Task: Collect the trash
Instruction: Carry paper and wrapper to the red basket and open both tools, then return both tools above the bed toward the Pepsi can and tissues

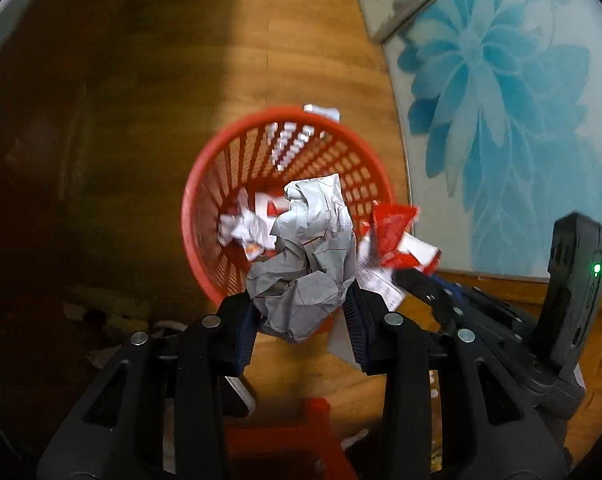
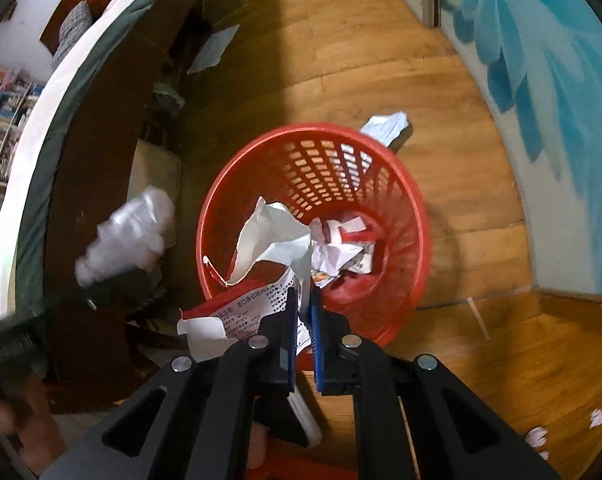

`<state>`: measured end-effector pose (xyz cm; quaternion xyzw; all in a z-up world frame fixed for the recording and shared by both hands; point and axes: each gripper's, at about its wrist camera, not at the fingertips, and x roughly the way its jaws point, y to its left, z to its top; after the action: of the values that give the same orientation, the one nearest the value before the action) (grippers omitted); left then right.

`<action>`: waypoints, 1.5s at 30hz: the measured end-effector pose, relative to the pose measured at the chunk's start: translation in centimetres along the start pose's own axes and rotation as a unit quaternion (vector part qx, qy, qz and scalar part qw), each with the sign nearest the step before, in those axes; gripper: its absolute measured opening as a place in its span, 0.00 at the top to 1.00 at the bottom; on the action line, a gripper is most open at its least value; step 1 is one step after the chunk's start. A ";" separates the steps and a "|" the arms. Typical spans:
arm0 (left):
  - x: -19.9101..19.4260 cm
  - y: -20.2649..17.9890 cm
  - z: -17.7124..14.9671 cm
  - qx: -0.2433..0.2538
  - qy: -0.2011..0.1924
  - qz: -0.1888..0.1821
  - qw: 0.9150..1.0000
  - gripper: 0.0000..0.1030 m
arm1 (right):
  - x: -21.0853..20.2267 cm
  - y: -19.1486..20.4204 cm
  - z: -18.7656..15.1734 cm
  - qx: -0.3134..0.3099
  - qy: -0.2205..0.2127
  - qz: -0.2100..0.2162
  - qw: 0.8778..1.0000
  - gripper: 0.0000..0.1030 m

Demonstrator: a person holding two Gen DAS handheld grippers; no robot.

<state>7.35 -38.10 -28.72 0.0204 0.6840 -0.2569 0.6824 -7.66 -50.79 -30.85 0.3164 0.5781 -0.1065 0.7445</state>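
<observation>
A red mesh basket (image 1: pixel 205 184) (image 2: pixel 413 216) stands on the wooden floor with crumpled paper and wrappers (image 2: pixel 341 248) inside. Just above its near rim, my left gripper (image 1: pixel 299 300) is shut on a crumpled grey-white paper ball (image 1: pixel 313 248). In the right wrist view the ball (image 2: pixel 129 232) shows blurred at the left, beside the basket. My right gripper (image 2: pixel 303 300) is shut on a torn red and white printed wrapper (image 2: pixel 245 308), which hangs over the basket's near rim. This wrapper (image 1: pixel 397 236) and the right gripper (image 1: pixel 417 280) also show at the right in the left wrist view.
A loose paper scrap (image 2: pixel 387 126) lies on the floor behind the basket. A panel with blue flowers (image 1: pixel 501 100) runs along the right. Dark wooden furniture (image 2: pixel 81 160) with clutter under it fills the left. White bits (image 2: pixel 537 436) dot the floor at right.
</observation>
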 end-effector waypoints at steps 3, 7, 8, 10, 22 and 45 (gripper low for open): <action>0.6 -0.1 0.3 0.005 -0.003 0.009 1.000 0.48 | 1.4 0.3 0.1 0.002 0.008 -0.012 1.000 0.83; 0.0 0.6 0.1 0.002 -0.018 0.025 1.000 0.27 | 0.9 -1.2 -0.2 0.021 -0.004 -0.016 1.000 0.49; -0.1 0.9 0.0 -0.002 -0.015 0.024 1.000 0.27 | 1.0 -1.2 -0.6 0.024 -0.005 -0.019 1.000 0.49; -0.5 1.4 0.2 -0.009 -0.016 0.022 1.000 0.27 | 0.5 -1.9 -1.1 0.031 -0.010 -0.019 0.999 0.49; -18.2 2.0 -2.5 0.018 -0.184 0.009 0.983 0.27 | -9.6 5.3 -2.0 -0.038 -0.106 0.013 0.994 0.49; -36.6 25.3 -22.0 -0.155 -0.347 0.161 0.911 0.22 | -16.6 41.6 -10.3 -0.330 -0.155 0.137 0.921 0.46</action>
<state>-0.89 4.02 -3.76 -0.0657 0.4230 -0.0253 0.9034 0.85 -15.75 -2.36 0.1085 0.4089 0.1452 0.8944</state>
